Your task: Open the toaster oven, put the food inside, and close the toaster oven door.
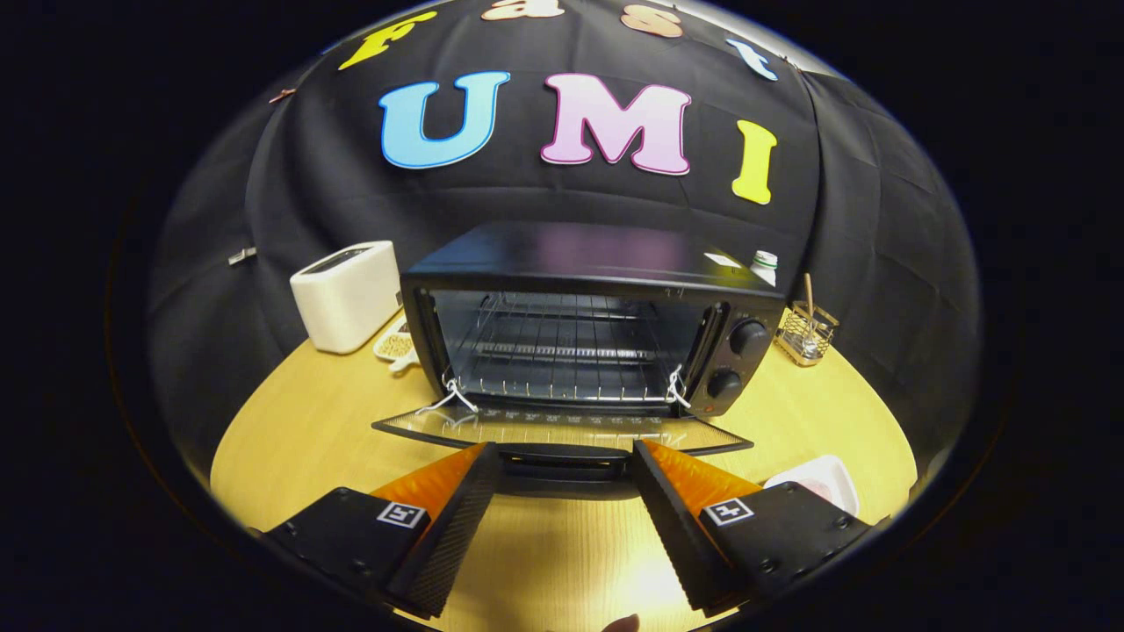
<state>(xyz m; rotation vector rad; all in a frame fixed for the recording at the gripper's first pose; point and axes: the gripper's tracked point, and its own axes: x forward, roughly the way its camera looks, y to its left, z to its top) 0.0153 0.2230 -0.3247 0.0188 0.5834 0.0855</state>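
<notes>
One toaster oven (588, 325), black, sits mid-table on the round wooden table (307, 421). It is the landmark for everything below.

Oven door (562, 430): one, glass, swung fully down and lying flat in front of the oven mouth. Door handle (562, 465) runs along the door's near edge. Cavity open; one wire rack (562, 351) inside, nothing resting on it. Two white ties or clips at the cavity's lower corners, one each side; exact kind unclear.

Control panel on the oven's right face: two black knobs (746, 338), stacked one above the other, with one small reddish dot below the lower knob.

Gripper (566, 456): one, two fingers spread wide, nothing between them. The fingertips lie to either side of the door handle, just at the door's near edge; contact with the handle cannot be judged.

Left of the oven: one white pop-up toaster (347, 294), standing apart from the oven wall. Between it and the oven, one small pale dish (395, 344) with something grainy in it.

Right of the oven: one wire holder (808, 332) with a wooden stick standing in it. Behind the oven's right rear corner, one small white bottle (766, 263) with a green-banded cap.

Front-right of the oven, beyond the right finger: one white tray (821, 481) with pinkish contents, partly hidden by the finger; likely the food, kind not discernible.

A bit of a fingertip (622, 624) shows at the near edge, below the gripper.
</notes>
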